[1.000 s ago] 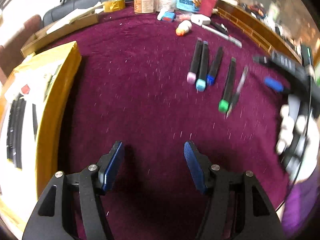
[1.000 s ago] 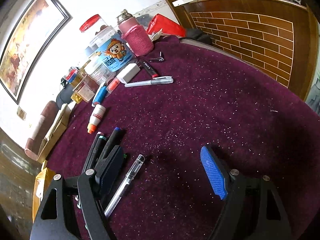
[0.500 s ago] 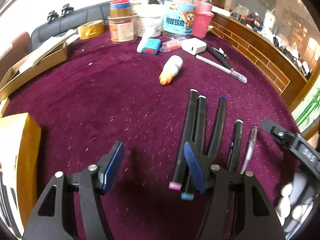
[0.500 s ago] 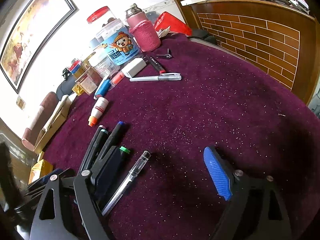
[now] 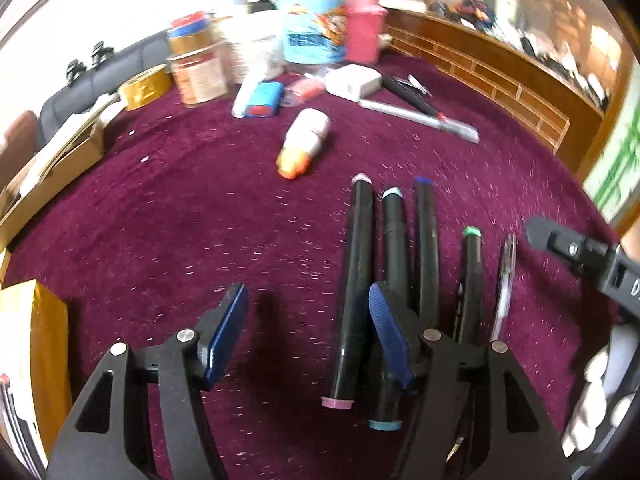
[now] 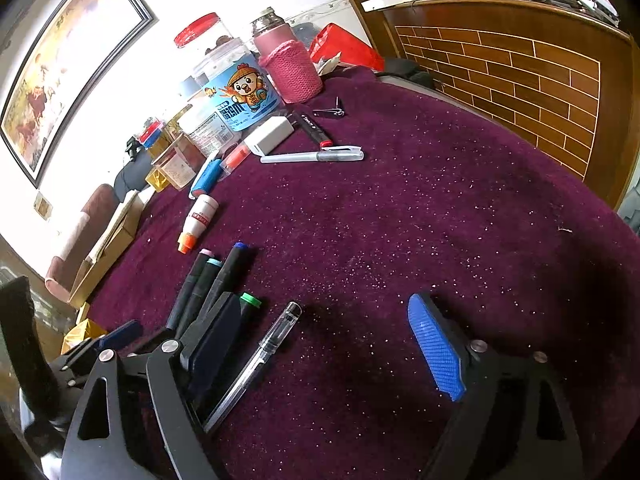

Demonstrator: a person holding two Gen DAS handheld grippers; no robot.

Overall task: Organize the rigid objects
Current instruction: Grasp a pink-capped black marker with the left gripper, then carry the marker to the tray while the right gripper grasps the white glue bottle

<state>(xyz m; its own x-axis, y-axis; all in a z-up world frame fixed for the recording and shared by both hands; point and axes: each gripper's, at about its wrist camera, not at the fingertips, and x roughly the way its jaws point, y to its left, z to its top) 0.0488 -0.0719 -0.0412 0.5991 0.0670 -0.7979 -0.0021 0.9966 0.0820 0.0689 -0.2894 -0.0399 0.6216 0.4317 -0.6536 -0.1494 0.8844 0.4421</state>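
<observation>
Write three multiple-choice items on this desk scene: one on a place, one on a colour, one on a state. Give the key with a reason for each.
1. Where does the clear pen lie among the row of black markers?
A. on its outer side, next to the green-capped marker
B. between the pink-capped and teal-capped markers
C. up by the jars

2. What colour is the tip of the white glue bottle?
A. green
B. orange
C. black

3. How does the right gripper stand?
A. shut on the clear pen
B. shut on a marker
C. open, gripping nothing

Key: 1 A, the pen lies alongside the green-capped marker, at the end of the row. 2 B, the nozzle end is orange in both views. 3 C, its blue pads stand wide apart with the pen lying loose on the cloth.
</observation>
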